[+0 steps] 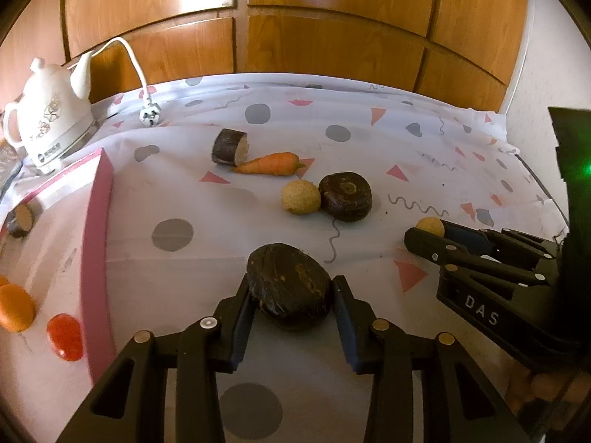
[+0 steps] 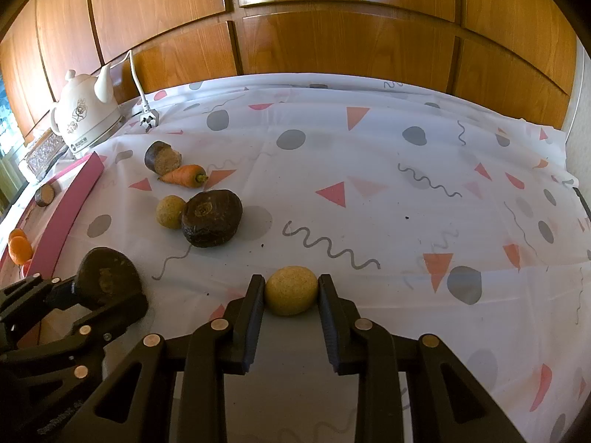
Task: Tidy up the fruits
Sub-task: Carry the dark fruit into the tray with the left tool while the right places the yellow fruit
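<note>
My left gripper (image 1: 291, 288) is shut on a dark brown round fruit (image 1: 290, 289), also visible in the right wrist view (image 2: 107, 273). My right gripper (image 2: 291, 291) is shut on a small yellow ball-shaped fruit (image 2: 291, 289), seen at the right in the left wrist view (image 1: 430, 227). On the patterned cloth lie another dark round fruit (image 1: 345, 196), a second yellow ball (image 1: 301, 196), a carrot (image 1: 269, 164) and a cut dark piece (image 1: 229, 146). A pink-rimmed tray (image 1: 98, 221) at the left holds orange fruits (image 1: 14, 308), a red one (image 1: 65, 336) and a cut piece (image 1: 20, 219).
A white kettle (image 1: 48, 122) with its cord and plug (image 1: 149, 116) stands at the back left. Wooden panels (image 1: 295, 18) run behind the table. The cloth (image 2: 406, 184) stretches to the right, ending at a white wall (image 1: 546, 85).
</note>
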A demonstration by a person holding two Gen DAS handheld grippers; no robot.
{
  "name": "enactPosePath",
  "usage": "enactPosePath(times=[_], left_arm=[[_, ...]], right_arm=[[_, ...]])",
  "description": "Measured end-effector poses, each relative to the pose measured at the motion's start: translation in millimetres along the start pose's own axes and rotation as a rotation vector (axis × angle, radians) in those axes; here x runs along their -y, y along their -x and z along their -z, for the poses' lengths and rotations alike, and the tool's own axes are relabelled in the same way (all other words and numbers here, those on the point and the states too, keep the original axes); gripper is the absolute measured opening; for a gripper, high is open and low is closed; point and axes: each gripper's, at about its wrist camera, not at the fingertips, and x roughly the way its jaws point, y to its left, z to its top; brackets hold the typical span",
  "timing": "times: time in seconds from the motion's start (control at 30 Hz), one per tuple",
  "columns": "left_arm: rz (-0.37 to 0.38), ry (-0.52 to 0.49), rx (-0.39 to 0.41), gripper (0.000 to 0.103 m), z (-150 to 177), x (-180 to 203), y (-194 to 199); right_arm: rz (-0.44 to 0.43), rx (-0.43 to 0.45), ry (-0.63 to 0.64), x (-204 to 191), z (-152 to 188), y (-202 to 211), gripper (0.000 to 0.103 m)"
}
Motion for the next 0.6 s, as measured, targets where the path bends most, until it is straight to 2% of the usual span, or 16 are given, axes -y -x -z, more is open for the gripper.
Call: enactPosePath(times=[0.07,0.3,0.6], left_arm=[[0.003,0.021,-0.005,0.041,-0.2,-3.9,6.0],[-0.03,0.037,0.07,0.041,-7.1,-13.5,48.2],[-0.092,0.12,0.106,0.041,-6.5,-51.7,83.6]], right_arm=[[0.007,0.001,0.007,-0.7,0.0,-0.3,0.029],[0.027,0.003,0.02,-3.4,0.5,0.0,0.029],[0.067,-0.003,0.047,-9.1,0.8,2.4,0.029]])
